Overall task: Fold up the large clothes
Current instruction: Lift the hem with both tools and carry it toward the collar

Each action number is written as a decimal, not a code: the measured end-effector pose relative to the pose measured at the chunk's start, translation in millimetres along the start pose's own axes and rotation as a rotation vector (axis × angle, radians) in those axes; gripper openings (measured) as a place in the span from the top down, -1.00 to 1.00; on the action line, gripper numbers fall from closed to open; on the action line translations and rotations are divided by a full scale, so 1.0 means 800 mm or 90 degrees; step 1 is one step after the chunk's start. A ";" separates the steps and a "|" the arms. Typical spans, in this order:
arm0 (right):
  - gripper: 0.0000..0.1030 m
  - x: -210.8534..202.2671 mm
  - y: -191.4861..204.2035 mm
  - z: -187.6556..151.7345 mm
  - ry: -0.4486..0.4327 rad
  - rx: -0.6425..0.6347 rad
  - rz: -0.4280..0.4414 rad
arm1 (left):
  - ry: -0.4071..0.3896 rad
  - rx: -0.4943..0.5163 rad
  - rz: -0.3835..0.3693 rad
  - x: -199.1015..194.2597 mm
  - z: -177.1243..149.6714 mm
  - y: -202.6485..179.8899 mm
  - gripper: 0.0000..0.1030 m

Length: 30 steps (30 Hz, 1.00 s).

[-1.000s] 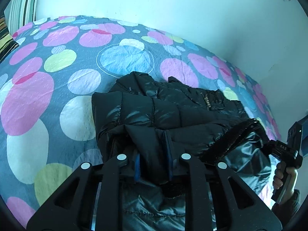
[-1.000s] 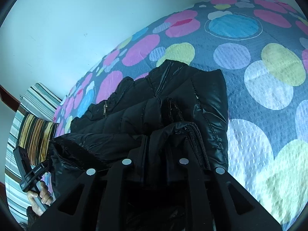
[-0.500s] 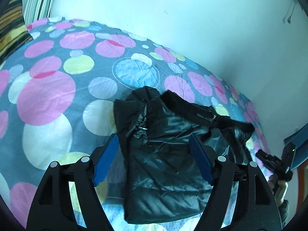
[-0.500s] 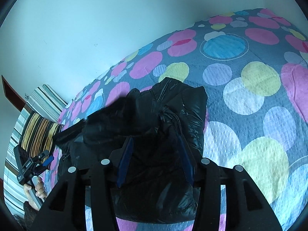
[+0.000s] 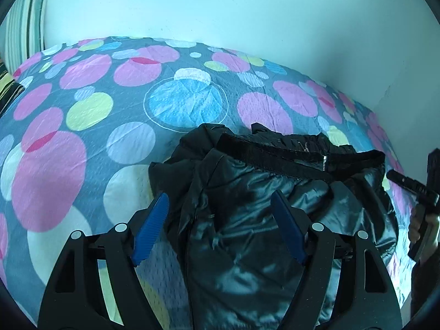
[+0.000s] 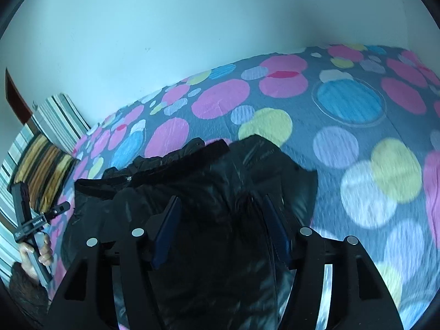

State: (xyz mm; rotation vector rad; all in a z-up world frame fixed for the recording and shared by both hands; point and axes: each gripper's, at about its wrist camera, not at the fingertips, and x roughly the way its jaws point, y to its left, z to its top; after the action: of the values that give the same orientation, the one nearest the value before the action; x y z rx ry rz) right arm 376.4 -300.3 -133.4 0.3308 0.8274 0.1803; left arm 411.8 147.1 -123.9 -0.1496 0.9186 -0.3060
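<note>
A shiny black puffer jacket (image 5: pixel 264 206) lies folded over on the bed, its dark hem band across the far side. My left gripper (image 5: pixel 220 206) is open and empty, its blue pads spread above the jacket's left edge. My right gripper (image 6: pixel 220 209) is open too, its blue pads on either side of the jacket (image 6: pixel 209 192) without pinching it. Each gripper shows in the other's view: the right one (image 5: pixel 409 187) at the jacket's right end, the left one (image 6: pixel 57 210) at its left end.
The bed has a grey cover with pink, blue, yellow and white circles (image 5: pixel 82 137). A pale wall (image 5: pixel 220 8) runs along the far side. Striped pillows (image 6: pixel 46 151) lie at the left end in the right wrist view.
Both grippers were shut on the jacket's edge a second ago. They carried it over, opened and let go, and now hover open just above the folded jacket.
</note>
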 end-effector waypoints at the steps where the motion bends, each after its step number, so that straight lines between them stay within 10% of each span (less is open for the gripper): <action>1: -0.19 0.007 0.002 0.005 0.004 -0.008 -0.001 | 0.012 0.001 -0.003 0.010 0.004 0.001 -0.48; 5: -0.14 0.052 0.001 0.025 0.044 -0.027 -0.002 | 0.042 0.013 -0.010 0.038 0.011 0.000 -0.12; 8: 0.61 0.071 0.003 0.030 0.068 -0.043 -0.019 | 0.056 0.038 0.015 0.054 0.014 -0.007 0.41; 10: 0.72 0.072 0.007 0.033 0.063 -0.053 -0.026 | 0.046 0.054 0.025 0.056 0.021 -0.014 0.65; 18: 0.77 0.078 0.007 0.053 0.021 -0.046 -0.071 | 0.037 0.112 0.120 0.092 0.054 -0.043 0.73; 30: 0.61 0.156 -0.019 0.028 0.089 -0.020 -0.110 | 0.044 0.095 0.119 0.138 0.035 -0.030 0.70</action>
State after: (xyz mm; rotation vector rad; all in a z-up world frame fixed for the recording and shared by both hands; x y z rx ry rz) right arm 476.3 -284.0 -211.1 0.2171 0.9865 0.0551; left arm 491.9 88.6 -184.1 0.0839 0.9670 -0.2066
